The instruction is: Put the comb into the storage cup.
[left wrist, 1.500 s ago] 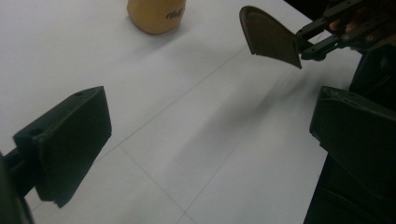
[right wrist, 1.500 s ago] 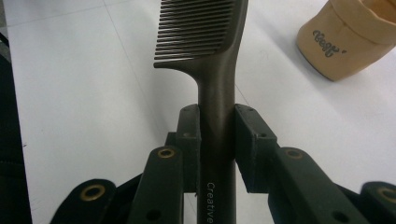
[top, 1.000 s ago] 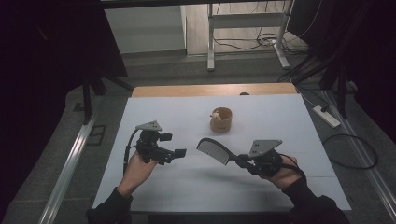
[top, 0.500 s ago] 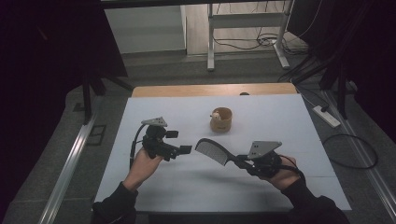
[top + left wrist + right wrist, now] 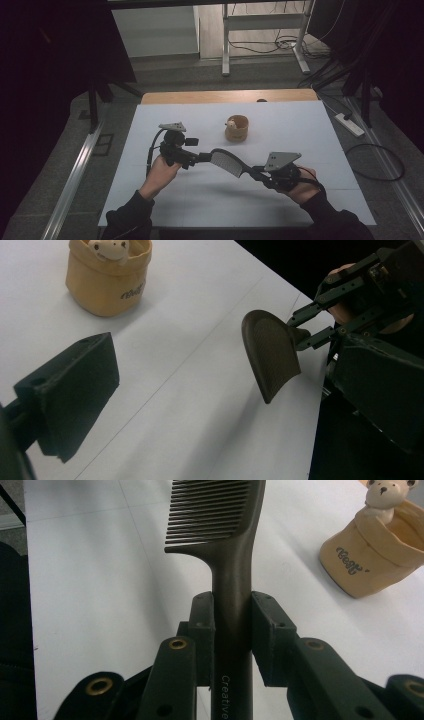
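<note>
Above the white table, the right gripper (jaws pinching a comb) points toward the left gripper, jaws spread.

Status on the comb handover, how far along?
Done: right gripper is clamped on the comb handle, comb lifted off the table. In hand: left gripper, jaws open, sits by the comb head, apparently not gripping. Left: probably close on it, release right. Pouch untouched.
</note>
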